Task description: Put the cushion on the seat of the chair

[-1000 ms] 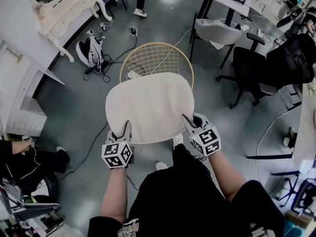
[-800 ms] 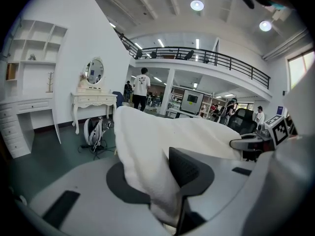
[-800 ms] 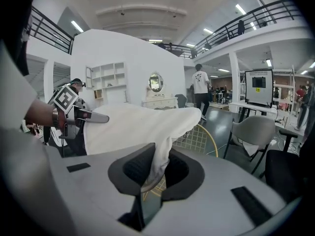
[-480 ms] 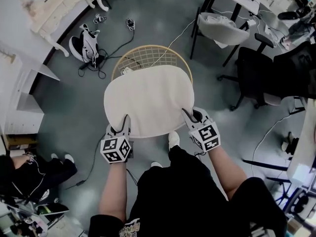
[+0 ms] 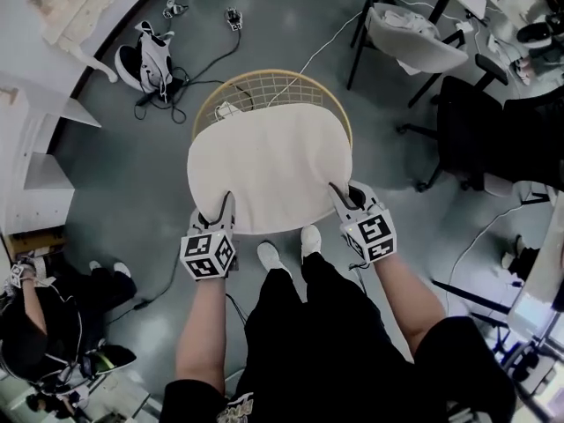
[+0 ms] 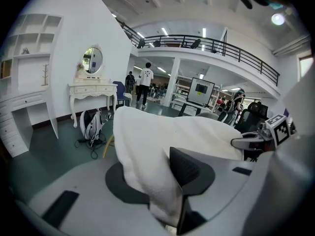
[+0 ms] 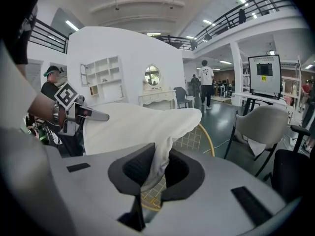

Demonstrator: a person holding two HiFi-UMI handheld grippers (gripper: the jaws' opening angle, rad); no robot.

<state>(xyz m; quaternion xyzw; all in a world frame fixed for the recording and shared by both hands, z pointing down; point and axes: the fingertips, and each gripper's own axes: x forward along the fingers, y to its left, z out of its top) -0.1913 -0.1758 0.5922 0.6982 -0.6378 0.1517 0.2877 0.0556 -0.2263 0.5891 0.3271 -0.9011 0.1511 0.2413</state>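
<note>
Left gripper clamped on the near-left edge of the white cushion, spread over the round wire chair; right gripper pinching the near-right edge. Soft, light and floppy by the look, it is best held at both edges

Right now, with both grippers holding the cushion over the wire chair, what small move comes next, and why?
Probably lower the cushion straight down onto the chair. The left gripper and right gripper pinch its near edge, it hangs centred over the chair, and mesh shows beneath its hanging edge.
</note>
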